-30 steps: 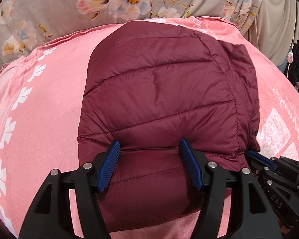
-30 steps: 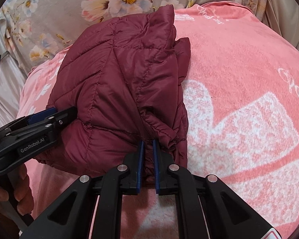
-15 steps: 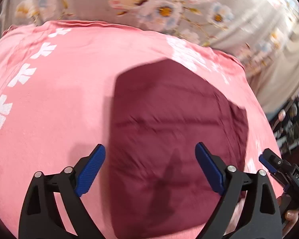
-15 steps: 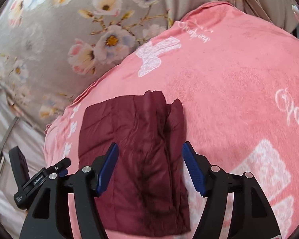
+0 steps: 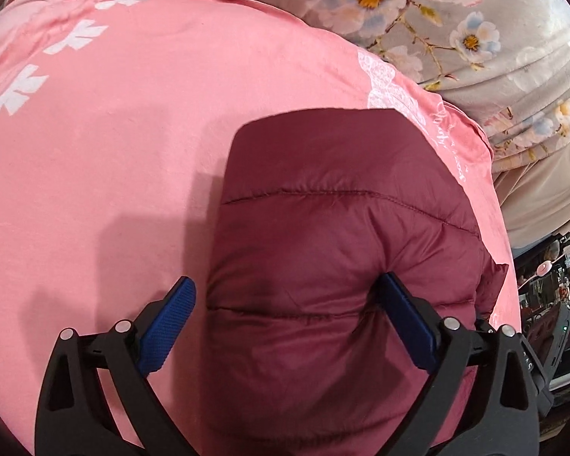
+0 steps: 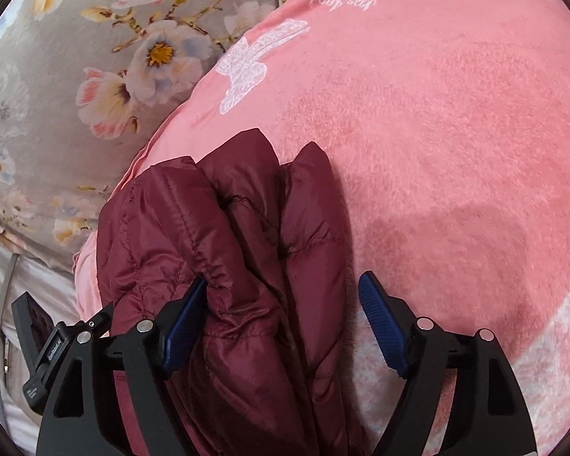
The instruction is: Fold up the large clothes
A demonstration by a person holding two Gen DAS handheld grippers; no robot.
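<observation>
A dark red quilted puffer jacket (image 5: 334, 250) lies folded into a compact bundle on a pink blanket (image 5: 114, 133). My left gripper (image 5: 288, 300) is open, its blue pads straddling the near end of the bundle; the right pad presses into the fabric. In the right wrist view the jacket (image 6: 254, 235) shows its stacked folded edges. My right gripper (image 6: 281, 304) is open over the bundle's right side, left pad against the fabric, right pad over the blanket (image 6: 437, 133). The left gripper's body (image 6: 57, 345) shows at the lower left there.
Grey floral bedding (image 5: 456, 30) lies beyond the blanket's far edge; it also shows in the right wrist view (image 6: 95, 57). A beige cloth (image 5: 539, 190) and a cluttered dark area (image 5: 551, 285) lie at the right.
My right gripper let go of the jacket's edge and opened. Both grippers lifted away, then came back down onto the folded bundle, jaws wide.
</observation>
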